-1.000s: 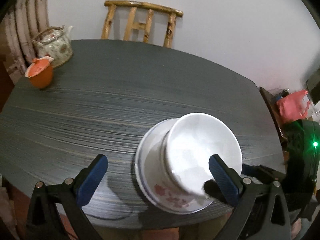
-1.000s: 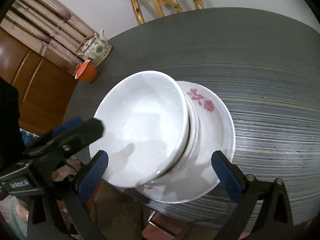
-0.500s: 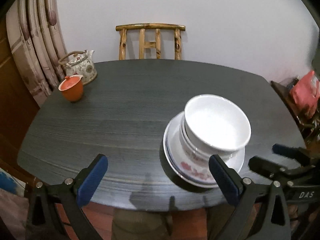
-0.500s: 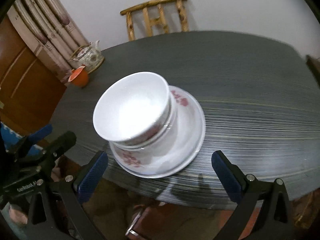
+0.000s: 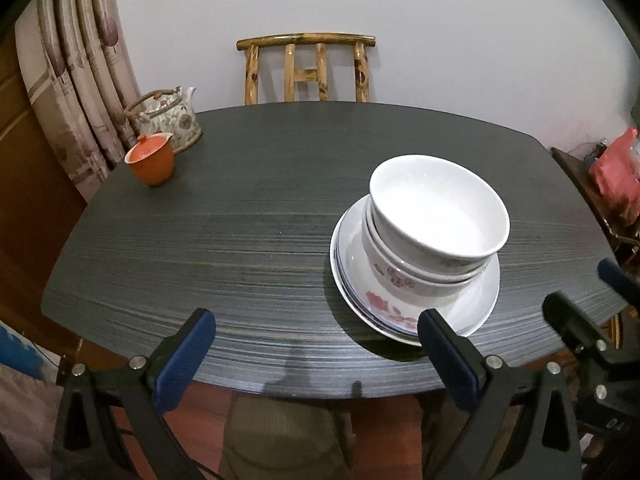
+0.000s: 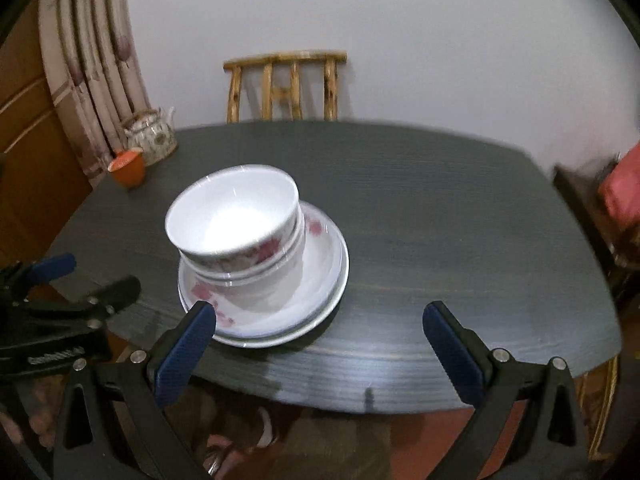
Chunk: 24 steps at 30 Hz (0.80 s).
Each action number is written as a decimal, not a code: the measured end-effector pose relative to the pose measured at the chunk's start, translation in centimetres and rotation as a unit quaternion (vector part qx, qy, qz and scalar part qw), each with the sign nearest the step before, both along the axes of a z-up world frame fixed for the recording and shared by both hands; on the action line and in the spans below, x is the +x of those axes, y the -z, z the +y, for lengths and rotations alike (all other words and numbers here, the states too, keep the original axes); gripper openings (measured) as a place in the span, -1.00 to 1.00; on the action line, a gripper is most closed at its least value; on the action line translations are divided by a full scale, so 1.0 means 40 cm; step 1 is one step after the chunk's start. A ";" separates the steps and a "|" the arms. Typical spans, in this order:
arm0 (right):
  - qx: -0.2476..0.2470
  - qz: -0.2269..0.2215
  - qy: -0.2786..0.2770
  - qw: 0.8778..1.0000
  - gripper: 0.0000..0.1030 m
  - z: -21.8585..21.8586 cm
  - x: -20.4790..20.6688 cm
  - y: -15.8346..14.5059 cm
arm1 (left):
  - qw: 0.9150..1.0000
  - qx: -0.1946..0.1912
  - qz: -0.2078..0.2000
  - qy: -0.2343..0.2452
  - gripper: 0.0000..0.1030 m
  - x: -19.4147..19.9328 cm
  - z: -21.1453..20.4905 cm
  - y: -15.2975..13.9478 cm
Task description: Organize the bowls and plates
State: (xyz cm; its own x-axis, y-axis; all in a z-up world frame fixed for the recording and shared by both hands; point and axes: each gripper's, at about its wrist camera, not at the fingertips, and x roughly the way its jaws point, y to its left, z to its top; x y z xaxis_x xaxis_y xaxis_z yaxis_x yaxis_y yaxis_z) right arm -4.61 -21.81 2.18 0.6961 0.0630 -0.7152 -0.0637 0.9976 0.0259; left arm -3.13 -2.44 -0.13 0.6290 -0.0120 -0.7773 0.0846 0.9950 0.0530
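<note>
A stack of white bowls [image 5: 436, 220] with pink flowers sits on a stack of white plates [image 5: 352, 280] near the front right of the dark table [image 5: 240, 208]. The bowls [image 6: 236, 220] and the plates [image 6: 320, 280] also show in the right wrist view. My left gripper [image 5: 316, 340] is open and empty, above the table's front edge, left of the stack. My right gripper [image 6: 320, 332] is open and empty, pulled back at the front edge, right of the stack. Each gripper shows in the other's view: the right one [image 5: 592, 304], the left one [image 6: 80, 284].
An orange lidded cup [image 5: 151, 160] and a floral teapot [image 5: 168, 120] stand at the table's back left. A wooden chair [image 5: 306, 68] is behind the table against the wall. Curtains [image 5: 80, 80] hang at the left. A red bag [image 5: 616, 172] lies on a side stand at the right.
Both grippers have drawn back from the stack toward the table's front edge and levelled out. The top bowl now rests nested in the stack, with both grippers apart from it.
</note>
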 end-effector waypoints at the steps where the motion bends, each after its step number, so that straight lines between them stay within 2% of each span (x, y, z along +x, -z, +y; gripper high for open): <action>1: -0.016 -0.007 0.005 1.000 1.00 0.007 -0.002 -0.002 | 1.000 0.002 0.002 -0.004 1.00 0.001 0.002 0.002; 3: -0.045 -0.006 0.013 0.999 1.00 0.018 -0.001 0.001 | 1.000 0.005 0.001 -0.008 1.00 0.001 0.007 0.005; 6: -0.043 -0.014 0.002 0.999 1.00 0.029 -0.004 0.000 | 1.000 0.009 0.005 -0.014 1.00 0.004 0.016 0.015; 11: -0.070 -0.045 -0.004 0.997 1.00 0.057 -0.021 -0.019 | 1.000 0.013 0.018 -0.020 1.00 0.007 0.023 0.029; 17: -0.036 -0.030 0.001 0.999 1.00 0.050 -0.016 -0.021 | 1.000 0.018 0.016 -0.017 1.00 0.007 0.021 0.034; 24: -0.026 -0.019 0.019 0.999 1.00 0.036 -0.010 -0.001 | 0.999 0.018 0.021 -0.016 1.00 0.002 0.019 0.041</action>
State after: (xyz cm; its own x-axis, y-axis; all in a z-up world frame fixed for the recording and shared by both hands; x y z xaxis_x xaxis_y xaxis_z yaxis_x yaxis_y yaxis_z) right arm -4.99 -20.38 2.21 0.7245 -0.0018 -0.6893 -0.0248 0.9993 -0.0286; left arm -3.04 -1.70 -1.78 0.5960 0.0366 -0.8022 0.0546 0.9948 0.0860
